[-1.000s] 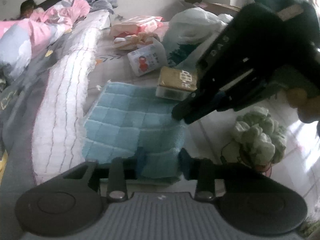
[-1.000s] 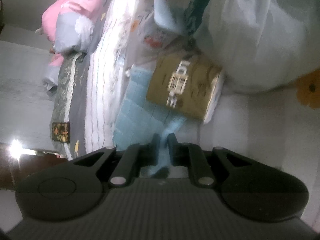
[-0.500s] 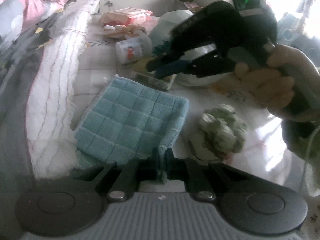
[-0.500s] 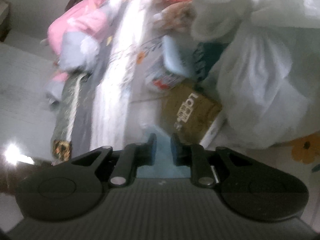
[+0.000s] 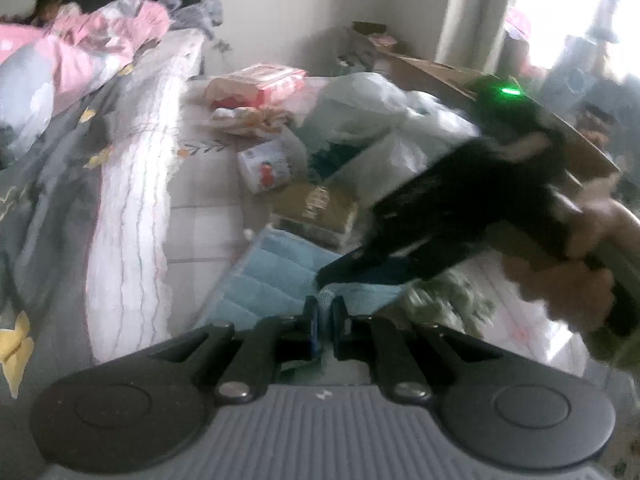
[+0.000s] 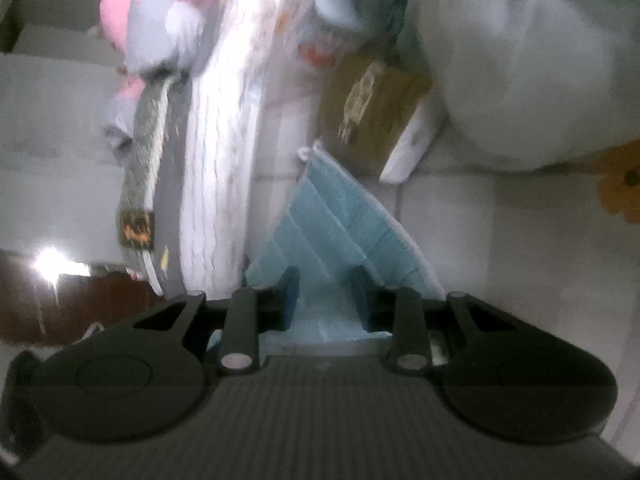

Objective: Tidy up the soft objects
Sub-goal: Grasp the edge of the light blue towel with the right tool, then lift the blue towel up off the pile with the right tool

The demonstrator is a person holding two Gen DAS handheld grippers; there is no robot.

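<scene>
Blue towel (image 5: 276, 276) sits mid-fold on the bed (image 5: 200, 216), one edge pinched tight in our left claw (image 5: 325, 316). Our right claw (image 6: 325, 292) has just been opening, towel loose between its fingers, so it's let go. Further back, the brown packet (image 5: 316, 204).

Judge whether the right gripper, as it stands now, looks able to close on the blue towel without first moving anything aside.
Probably yes. The right gripper has just been opening, and the blue towel already lies between its parted fingers with nothing in front. The left gripper is shut on the towel's near edge, clear of that spot.
</scene>
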